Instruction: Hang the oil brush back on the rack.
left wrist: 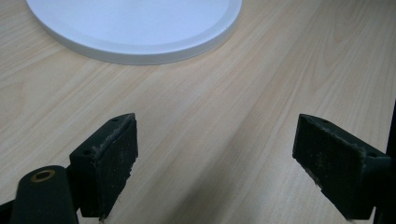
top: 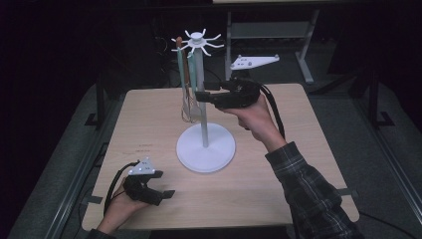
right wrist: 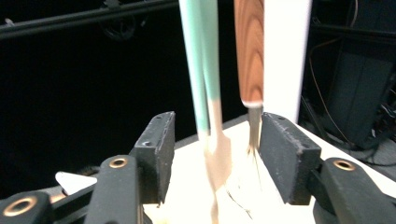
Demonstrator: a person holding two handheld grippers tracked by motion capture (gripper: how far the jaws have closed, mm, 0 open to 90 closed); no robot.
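While the left gripper [top: 166, 193] is idling open on the table, the right gripper [right wrist: 215, 154] is closing in — open-jawed — around the hanging utensils [right wrist: 205, 70], nothing grabbed yet.

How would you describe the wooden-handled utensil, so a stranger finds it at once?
Start at the white stand on the table. Two utensils hang from its top arms, beside the pole. The wooden-handled utensil has a brown grained handle; its neighbour is mint green.

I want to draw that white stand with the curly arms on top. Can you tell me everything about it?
The white stand looks like plastic or painted metal. A wide round base sits flat on the wooden table, and a thin upright pole ends in a ring of curved hooks. Two utensils hang from the hooks: one with a mint-green handle, one with a wooden handle. The right gripper has open jaws around their lower ends.
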